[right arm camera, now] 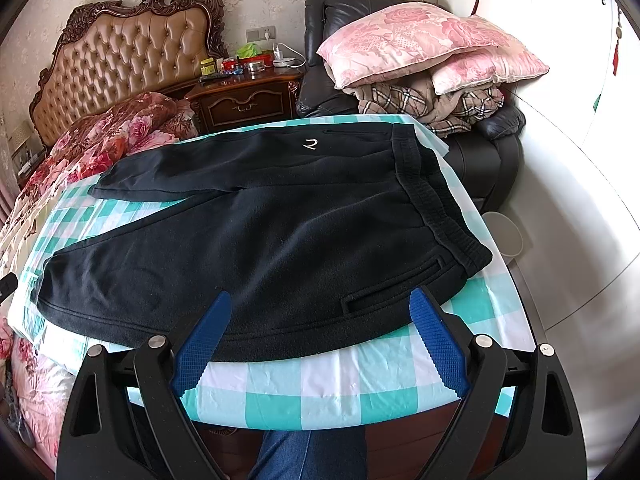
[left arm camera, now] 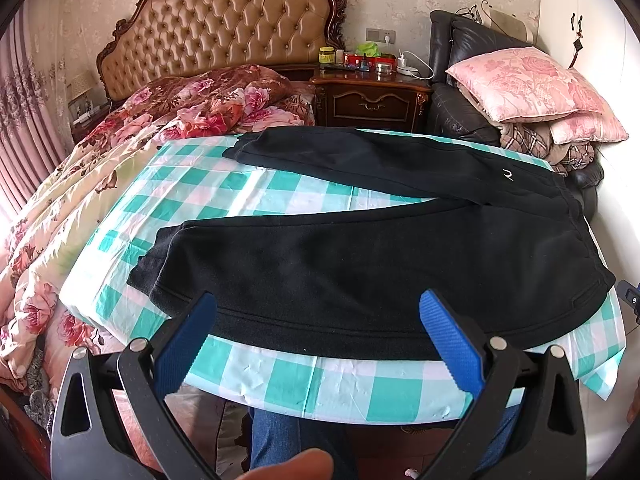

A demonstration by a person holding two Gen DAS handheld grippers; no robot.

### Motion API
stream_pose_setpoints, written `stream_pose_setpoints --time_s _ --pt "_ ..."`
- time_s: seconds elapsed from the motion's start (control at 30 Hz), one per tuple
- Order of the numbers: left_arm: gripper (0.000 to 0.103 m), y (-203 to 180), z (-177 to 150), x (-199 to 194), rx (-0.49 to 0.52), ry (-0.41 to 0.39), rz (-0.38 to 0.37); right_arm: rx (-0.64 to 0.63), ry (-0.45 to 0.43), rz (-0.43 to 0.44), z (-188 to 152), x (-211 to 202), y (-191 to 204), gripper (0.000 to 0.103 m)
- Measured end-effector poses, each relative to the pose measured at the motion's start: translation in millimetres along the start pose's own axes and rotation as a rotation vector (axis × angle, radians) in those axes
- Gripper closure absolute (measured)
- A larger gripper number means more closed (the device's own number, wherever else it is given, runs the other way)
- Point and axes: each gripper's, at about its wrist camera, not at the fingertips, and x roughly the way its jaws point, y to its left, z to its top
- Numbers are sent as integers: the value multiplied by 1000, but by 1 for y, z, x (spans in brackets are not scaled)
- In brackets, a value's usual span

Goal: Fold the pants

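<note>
Bedroom behind, tufted headboard and nightstand; our desk wears a teal-and-white checked cloth. Left wrist view: black fleece pants lie flat, legs spread toward the bed, probably laid out for a first fold. Left gripper hovers at the near leg seam, jaws wide, empty. Right wrist view: right gripper over the pocket by the waistband, jaws wide, nothing held.

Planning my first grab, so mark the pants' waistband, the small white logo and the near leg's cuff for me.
waistband [right arm camera: 430,200], right wrist view, on the ribbed elastic band.
white logo [right arm camera: 309,144], right wrist view, on the mark itself.
near leg's cuff [left arm camera: 150,268], left wrist view, on the hem end.
</note>
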Motion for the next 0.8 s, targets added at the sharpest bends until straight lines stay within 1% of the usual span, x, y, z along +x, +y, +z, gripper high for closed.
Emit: stream_pose_setpoints --time_s 0.8 --pt "1 0 -1 0 -1 2 -1 2 3 -2 -1 1 0 15"
